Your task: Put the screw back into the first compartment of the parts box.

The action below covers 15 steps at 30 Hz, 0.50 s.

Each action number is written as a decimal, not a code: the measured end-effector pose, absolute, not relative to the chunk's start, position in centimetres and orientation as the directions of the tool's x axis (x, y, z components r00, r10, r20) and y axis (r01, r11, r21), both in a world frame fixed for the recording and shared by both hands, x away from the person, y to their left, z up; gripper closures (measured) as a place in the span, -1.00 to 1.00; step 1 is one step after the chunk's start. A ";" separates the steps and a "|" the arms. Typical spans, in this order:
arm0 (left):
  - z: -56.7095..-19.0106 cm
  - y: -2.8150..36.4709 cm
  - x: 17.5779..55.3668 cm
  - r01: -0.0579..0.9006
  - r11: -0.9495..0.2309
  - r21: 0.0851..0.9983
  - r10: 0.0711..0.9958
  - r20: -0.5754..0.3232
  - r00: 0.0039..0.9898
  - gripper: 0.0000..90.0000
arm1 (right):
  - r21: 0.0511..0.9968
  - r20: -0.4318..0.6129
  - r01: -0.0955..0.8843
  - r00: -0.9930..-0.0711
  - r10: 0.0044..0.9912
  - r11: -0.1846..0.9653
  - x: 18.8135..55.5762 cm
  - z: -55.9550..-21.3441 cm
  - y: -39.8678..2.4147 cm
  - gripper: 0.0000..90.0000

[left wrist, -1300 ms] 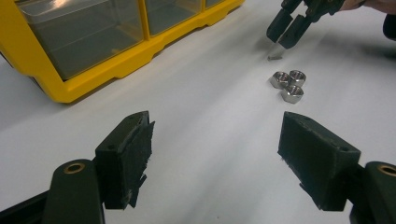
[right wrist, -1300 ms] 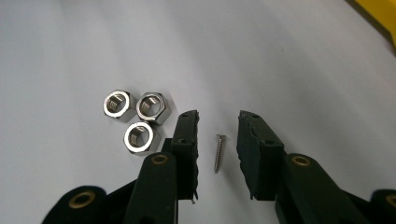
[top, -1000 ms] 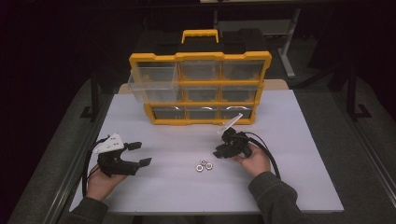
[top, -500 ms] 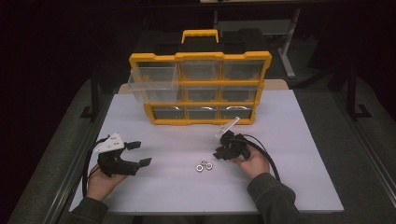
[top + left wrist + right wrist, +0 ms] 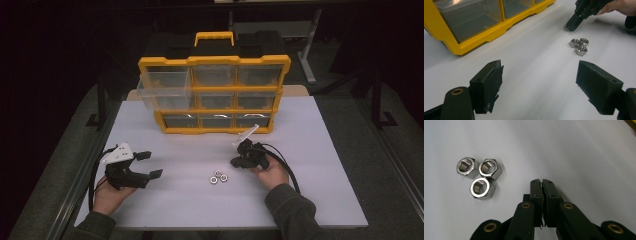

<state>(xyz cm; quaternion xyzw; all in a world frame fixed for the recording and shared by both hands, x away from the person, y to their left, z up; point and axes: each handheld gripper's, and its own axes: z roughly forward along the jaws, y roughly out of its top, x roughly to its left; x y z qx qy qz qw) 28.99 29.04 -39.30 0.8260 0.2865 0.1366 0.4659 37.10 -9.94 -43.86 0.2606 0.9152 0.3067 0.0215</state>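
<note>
Three nuts (image 5: 478, 177) sit huddled together on the table (image 5: 310, 165), untouched. Just beside them the right gripper (image 5: 542, 182) has just been closing, nothing between its jaws, now pressed together. The left gripper (image 5: 539, 85) waits apart, gaping. Next, I'd say: reopen and straddle one nut.

I see three shiny steel hex nuts (image 5: 477, 175) clustered on the white surface (image 5: 310, 150), touching one another, each lying flat with its threaded hole facing up.
</note>
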 end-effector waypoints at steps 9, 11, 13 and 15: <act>-39.3 29.1 29.0 0.345 -0.402 0.848 0.603 -0.039 0.797 -0.56 | 0.563 0.167 0.491 -0.855 0.491 0.664 37.5 -43.7 -10.3 0.91; -39.3 29.1 29.0 0.348 -0.398 0.849 0.606 -0.042 0.794 -0.56 | 0.571 0.173 0.494 -0.853 0.492 0.656 37.6 -43.6 -10.5 0.91; -39.3 29.1 29.0 0.349 -0.399 0.848 0.606 -0.042 0.794 -0.56 | 0.585 0.185 0.494 -0.854 0.487 0.644 37.7 -43.5 -10.6 0.91; -39.3 29.1 29.0 0.352 -0.399 0.847 0.608 -0.043 0.793 -0.56 | 0.589 0.201 0.504 -0.849 0.489 0.632 37.8 -43.2 -10.9 0.91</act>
